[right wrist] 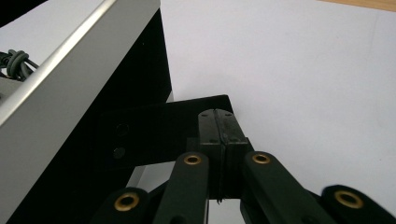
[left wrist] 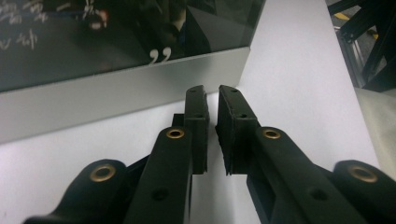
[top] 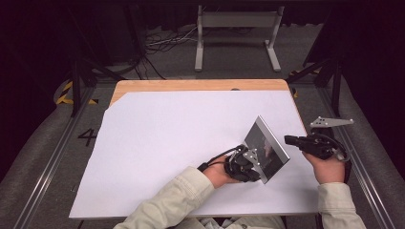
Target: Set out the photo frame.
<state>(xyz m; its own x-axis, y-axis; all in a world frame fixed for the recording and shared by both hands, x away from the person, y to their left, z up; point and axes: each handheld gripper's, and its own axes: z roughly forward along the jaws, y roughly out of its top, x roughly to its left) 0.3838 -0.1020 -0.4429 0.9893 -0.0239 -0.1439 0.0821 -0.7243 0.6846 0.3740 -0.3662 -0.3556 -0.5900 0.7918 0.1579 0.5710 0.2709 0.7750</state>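
A picture frame (top: pixel 267 148) with a silver border and dark glass stands tilted on the white sheet (top: pixel 181 143), right of the middle. My left gripper (top: pixel 253 168) is at the frame's near lower edge. In the left gripper view the jaws (left wrist: pixel 212 93) stand slightly apart with nothing between them, just short of the silver border (left wrist: pixel 116 93). My right gripper (top: pixel 288 140) reaches in behind the frame from the right. In the right gripper view its jaws (right wrist: pixel 215 114) are shut pad to pad, over the black back stand (right wrist: pixel 154 130) beside the frame's silver edge (right wrist: pixel 70 79).
The white sheet covers most of a wooden table (top: pixel 191 85), whose bare far edge shows. Free sheet lies left of and beyond the frame. A grey metal stand (top: pixel 236 21) and cables are on the floor behind the table.
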